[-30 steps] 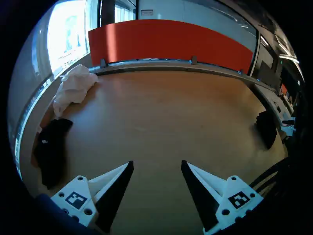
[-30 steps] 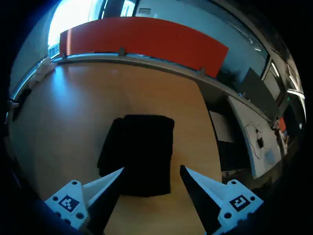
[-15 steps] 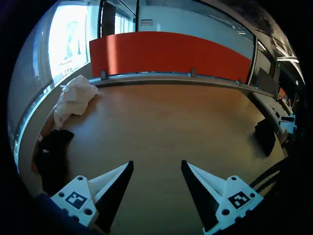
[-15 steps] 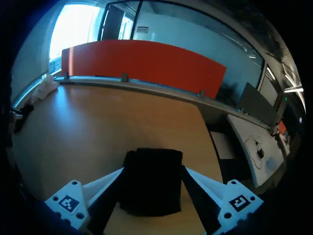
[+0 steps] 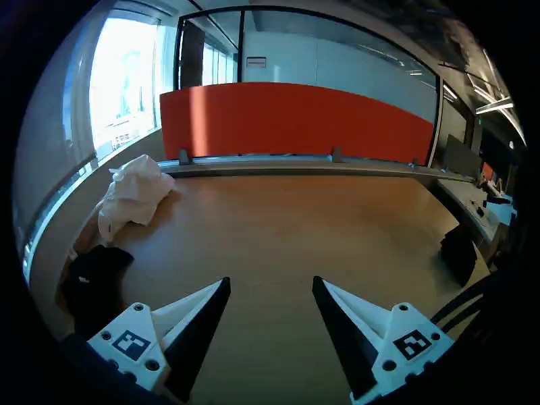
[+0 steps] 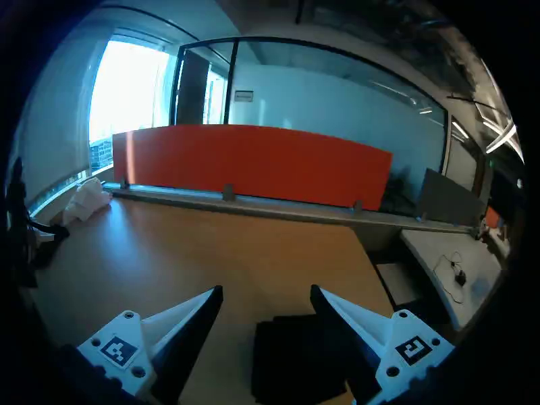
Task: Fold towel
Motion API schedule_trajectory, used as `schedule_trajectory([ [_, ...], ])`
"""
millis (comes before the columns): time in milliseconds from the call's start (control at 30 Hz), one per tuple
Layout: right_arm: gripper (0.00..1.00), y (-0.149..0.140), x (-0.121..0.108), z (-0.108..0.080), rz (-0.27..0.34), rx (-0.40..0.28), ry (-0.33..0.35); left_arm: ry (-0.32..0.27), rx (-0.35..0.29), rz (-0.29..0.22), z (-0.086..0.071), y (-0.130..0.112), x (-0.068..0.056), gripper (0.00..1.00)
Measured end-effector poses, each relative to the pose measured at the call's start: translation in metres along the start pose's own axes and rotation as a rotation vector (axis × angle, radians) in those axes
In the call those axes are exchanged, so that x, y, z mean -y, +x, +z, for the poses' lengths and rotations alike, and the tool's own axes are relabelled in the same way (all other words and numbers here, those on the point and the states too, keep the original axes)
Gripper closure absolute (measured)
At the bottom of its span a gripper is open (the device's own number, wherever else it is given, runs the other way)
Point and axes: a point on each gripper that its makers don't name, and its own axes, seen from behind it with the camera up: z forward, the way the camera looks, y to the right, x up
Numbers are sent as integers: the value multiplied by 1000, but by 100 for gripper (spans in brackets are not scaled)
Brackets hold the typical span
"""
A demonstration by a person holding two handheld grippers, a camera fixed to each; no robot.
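The orange partition (image 5: 297,121) stands along the far edge of the wooden table (image 5: 290,223), and everything else can be placed from it. The left gripper (image 5: 271,280) hangs over the bare tabletop well out from the partition's middle, its two fingers spread wide apart with nothing between them. The right gripper (image 6: 266,289) also faces the partition (image 6: 250,165) from the table's (image 6: 202,250) near side, jaws wide open and empty. The black towel (image 6: 297,358) lies flat on the wood at the edge farthest from the partition, off toward its right end, directly under the right gripper and partly hidden behind that gripper's right-hand finger; neither finger touches it. A crumpled white cloth (image 5: 135,196) lies in a heap just in front of the partition's left end, visible in the right gripper view too (image 6: 86,199). Farther out from that same end, a dark cloth (image 5: 94,283) lies bunched near the table's side edge. In the left gripper view a black bundle (image 5: 459,253) sits well out from the partition's right end; whether it is the same towel cannot be told. A bright window (image 5: 121,88) rises beyond the partition's left end.
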Motion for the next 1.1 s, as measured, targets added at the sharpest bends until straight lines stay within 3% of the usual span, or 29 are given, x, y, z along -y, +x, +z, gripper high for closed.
schedule_trajectory([
  [400, 0, 61, 39, 4, 44, -177, 7, 25, -190, -35, -9, 55, 10, 10],
  [800, 0, 109, 70, 7, 32, -324, -67, 37, -276, -37, -12, 82, 20, 10],
  [1100, 0, 117, 97, 15, 74, -341, -44, 24, -326, -54, -12, 96, 26, 10],
])
